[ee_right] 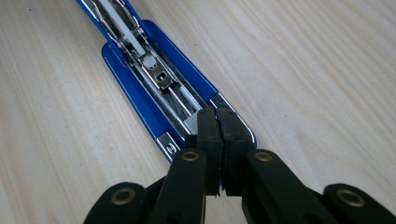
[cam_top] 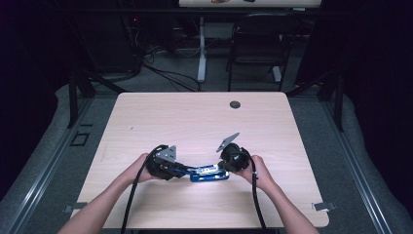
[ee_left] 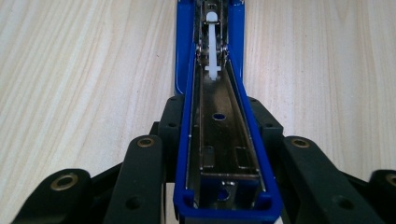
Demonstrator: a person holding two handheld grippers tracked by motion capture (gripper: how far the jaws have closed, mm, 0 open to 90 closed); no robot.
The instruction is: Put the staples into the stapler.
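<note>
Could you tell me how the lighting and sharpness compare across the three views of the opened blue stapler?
High view: the table is brightly lit amid dark surroundings, and the stapler is small and soft. Left gripper view: even light, with the stapler reflecting in its metal channel and its near end slightly blurred. Right gripper view: the staple tray glints, and the right gripper looks soft up close.

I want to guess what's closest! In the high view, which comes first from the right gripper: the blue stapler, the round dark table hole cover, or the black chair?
1. Blue stapler, right beside the right gripper.
2. Round dark table hole cover, near the table's far edge.
3. Black chair, beyond the table.
</note>
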